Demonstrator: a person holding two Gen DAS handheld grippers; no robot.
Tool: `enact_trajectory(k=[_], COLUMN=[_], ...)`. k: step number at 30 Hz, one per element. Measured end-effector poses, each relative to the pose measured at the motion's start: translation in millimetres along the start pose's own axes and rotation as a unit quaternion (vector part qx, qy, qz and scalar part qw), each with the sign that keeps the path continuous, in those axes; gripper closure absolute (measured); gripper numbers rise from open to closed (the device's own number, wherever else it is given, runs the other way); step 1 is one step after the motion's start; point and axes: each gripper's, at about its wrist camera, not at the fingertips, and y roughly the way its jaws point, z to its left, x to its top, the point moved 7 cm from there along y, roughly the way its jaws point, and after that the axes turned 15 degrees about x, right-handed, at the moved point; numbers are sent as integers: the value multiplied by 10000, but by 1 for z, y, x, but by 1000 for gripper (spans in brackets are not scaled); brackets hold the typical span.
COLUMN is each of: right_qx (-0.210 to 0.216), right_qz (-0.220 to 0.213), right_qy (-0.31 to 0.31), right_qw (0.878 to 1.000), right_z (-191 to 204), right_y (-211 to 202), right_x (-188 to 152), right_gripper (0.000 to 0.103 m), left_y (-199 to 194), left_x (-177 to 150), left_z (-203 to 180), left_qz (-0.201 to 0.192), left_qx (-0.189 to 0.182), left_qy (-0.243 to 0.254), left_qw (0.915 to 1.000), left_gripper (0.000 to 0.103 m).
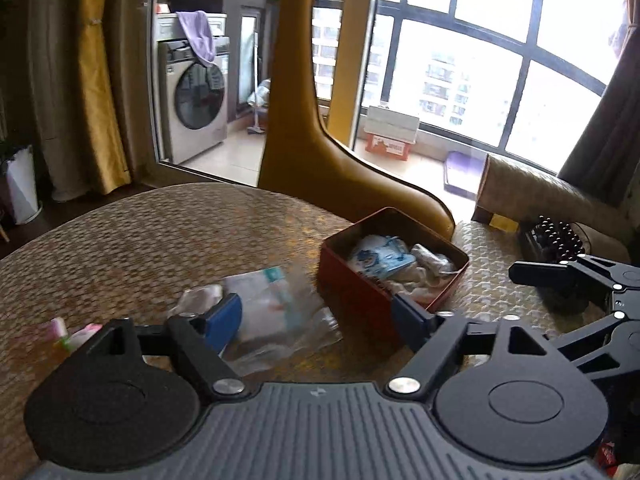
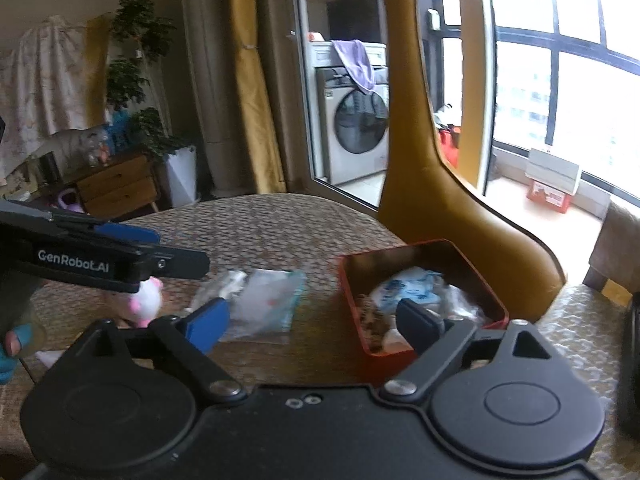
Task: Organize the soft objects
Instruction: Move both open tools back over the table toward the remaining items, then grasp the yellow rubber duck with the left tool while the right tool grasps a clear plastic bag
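Crinkled clear packet [image 1: 276, 312] beside half-filled red tin [image 1: 390, 264]

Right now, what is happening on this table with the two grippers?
A person is sorting soft items into an open red metal box on the woven table. The box already holds a blue-and-white soft packet. Both the left gripper and the right gripper are open and hold nothing. A clear plastic bag and a small pink-and-white plush toy remain outside.
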Motion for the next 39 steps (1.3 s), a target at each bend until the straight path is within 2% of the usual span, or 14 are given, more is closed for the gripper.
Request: enact_trajectory(k=[7, 12, 18, 26, 30, 34, 39], right_qx=[199, 310, 557, 914, 1125, 1280, 1503], right_qz=[-91, -169, -228, -64, 125, 321, 647], right_qy=[-34, 59, 14, -325, -451, -657, -895], right_qw=[9998, 9994, 9982, 9953, 9926, 9891, 9825], right_z=[37, 60, 94, 143, 166, 188, 212], right_y=[5, 10, 25, 46, 59, 71, 93], right_x=[1, -1, -7, -23, -35, -47, -65], right_gripper=[3, 0, 0, 0, 0, 0, 0], left_y=[-20, -35, -50, -46, -41, -29, -11], left_x=[-19, -32, -49, -85, -101, -118, -134], left_z=[50, 83, 123, 185, 208, 218, 218], left_qz=[64, -11, -146, 106, 201, 327, 467], left_qx=[163, 247, 358, 526, 770, 752, 772], left_qy=[-433, -660, -866, -1407, -1398, -1391, -1118], left_qw=[9989, 9975, 9955, 9886, 9870, 9869, 9896], left_gripper=[18, 4, 2, 2, 2, 2, 2])
